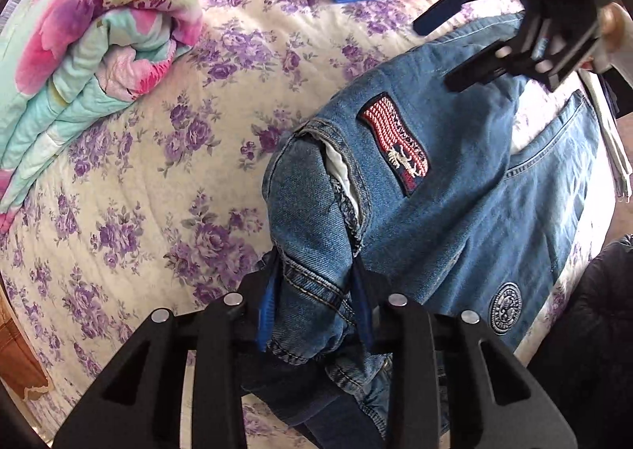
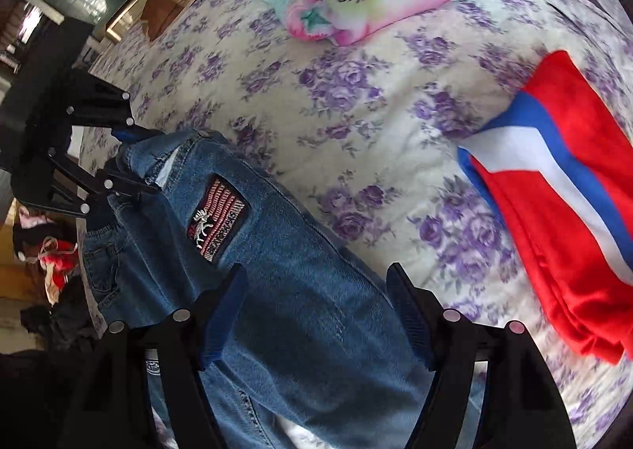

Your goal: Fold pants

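On the flowery bed (image 1: 150, 172), the blue jeans (image 1: 455, 188) lie long from the left gripper (image 1: 316, 302), which pinches their bunched top end, toward the right gripper (image 2: 320, 314), which hangs wide open over the leg.

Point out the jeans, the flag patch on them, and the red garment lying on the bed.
jeans (image 2: 300, 290): right wrist view, on the leg denim.
flag patch (image 1: 395, 140): left wrist view, on the patch's striped middle.
red garment (image 2: 569, 235): right wrist view, on its red fabric.
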`<state>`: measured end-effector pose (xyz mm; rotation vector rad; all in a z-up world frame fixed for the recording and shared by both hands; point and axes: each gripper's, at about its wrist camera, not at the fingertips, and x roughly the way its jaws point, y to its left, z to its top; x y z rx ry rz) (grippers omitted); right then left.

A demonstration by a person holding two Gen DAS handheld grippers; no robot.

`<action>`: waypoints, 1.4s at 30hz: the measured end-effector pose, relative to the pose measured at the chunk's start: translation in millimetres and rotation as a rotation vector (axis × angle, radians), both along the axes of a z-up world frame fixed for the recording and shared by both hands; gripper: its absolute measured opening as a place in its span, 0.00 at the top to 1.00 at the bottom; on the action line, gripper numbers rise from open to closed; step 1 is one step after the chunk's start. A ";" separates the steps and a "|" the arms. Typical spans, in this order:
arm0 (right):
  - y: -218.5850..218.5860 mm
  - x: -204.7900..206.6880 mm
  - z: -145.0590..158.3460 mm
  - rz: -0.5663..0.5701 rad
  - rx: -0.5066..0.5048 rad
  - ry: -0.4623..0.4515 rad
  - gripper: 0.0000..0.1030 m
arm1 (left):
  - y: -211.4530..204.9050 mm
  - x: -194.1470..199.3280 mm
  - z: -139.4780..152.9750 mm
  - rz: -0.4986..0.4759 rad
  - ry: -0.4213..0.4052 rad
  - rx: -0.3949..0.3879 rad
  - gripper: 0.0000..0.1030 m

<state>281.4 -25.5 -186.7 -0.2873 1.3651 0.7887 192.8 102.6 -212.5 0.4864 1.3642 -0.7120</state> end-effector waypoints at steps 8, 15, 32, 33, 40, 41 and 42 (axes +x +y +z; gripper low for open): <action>20.5 -6.1 4.0 0.060 -0.040 -0.045 0.92 | 10.9 4.0 12.7 0.057 -0.081 0.043 0.71; 16.7 7.4 24.1 -0.076 -0.106 -0.229 0.92 | 2.7 38.3 3.9 0.161 -0.203 0.079 0.70; -99.4 -113.7 118.3 -0.442 -0.060 -0.395 0.33 | 11.6 -3.7 88.8 0.267 -0.299 -0.076 0.43; -119.5 -130.6 115.2 -0.503 -0.078 -0.368 0.33 | 7.5 -11.0 91.1 0.268 -0.289 -0.111 0.38; -249.8 -219.0 65.6 -0.930 -0.176 -0.213 0.33 | -22.9 -11.9 41.6 0.341 -0.146 -0.070 0.29; -263.7 -226.4 59.7 -0.989 -0.166 -0.212 0.33 | -21.0 -6.7 29.4 0.369 -0.114 -0.052 0.29; -280.6 -232.6 56.0 -1.048 -0.144 -0.209 0.33 | -19.1 -1.4 16.1 0.394 -0.089 -0.034 0.30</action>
